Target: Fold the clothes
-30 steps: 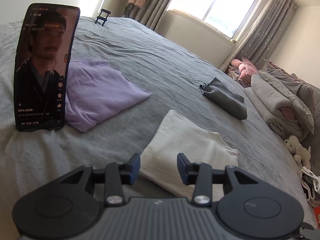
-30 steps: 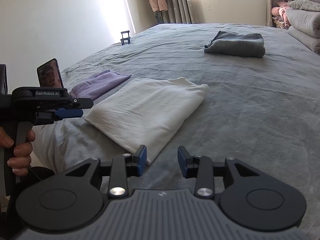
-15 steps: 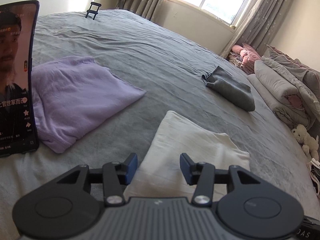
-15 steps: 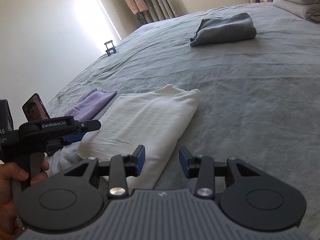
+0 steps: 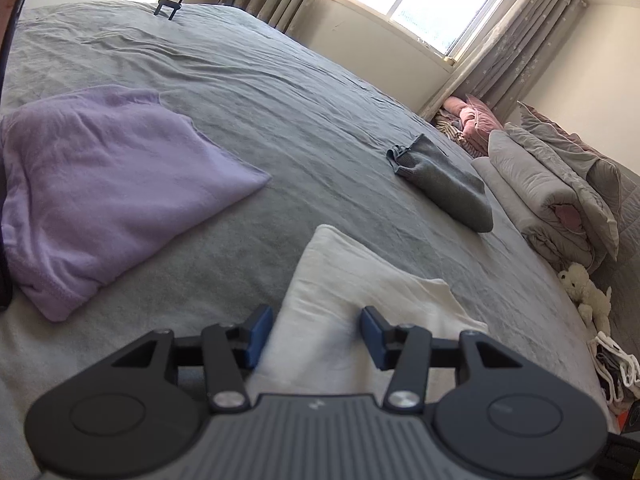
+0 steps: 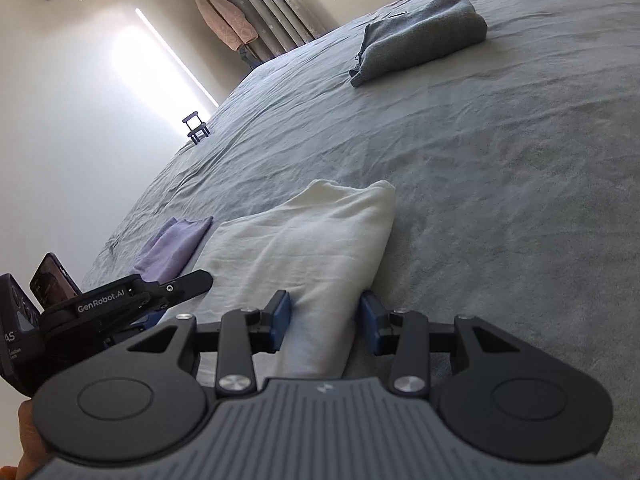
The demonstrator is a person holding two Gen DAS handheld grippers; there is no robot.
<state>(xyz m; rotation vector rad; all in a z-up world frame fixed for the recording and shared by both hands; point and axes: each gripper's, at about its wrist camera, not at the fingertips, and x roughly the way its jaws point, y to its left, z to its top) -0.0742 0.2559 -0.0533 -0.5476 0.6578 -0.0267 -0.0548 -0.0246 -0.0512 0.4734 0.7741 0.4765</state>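
1. The left gripper (image 5: 312,334) is held partly open over the near edge of the white folded cloth (image 5: 360,300) on the bed (image 5: 320,120); nothing is gripped.
2. The right gripper (image 6: 325,322) is also held partly open, with the cloth's corner between its jaws.
3. Compared with one second ago, both grippers are seen closer to the cloth, and the phone (image 6: 54,284) is gone from the left view.

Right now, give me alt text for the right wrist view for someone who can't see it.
The right tool, jaws open, straddles the near end of a folded cream cloth lying on a grey bedspread. The left tool reaches in from the left edge beside a folded lilac garment, and a folded grey garment lies far off near the curtains.
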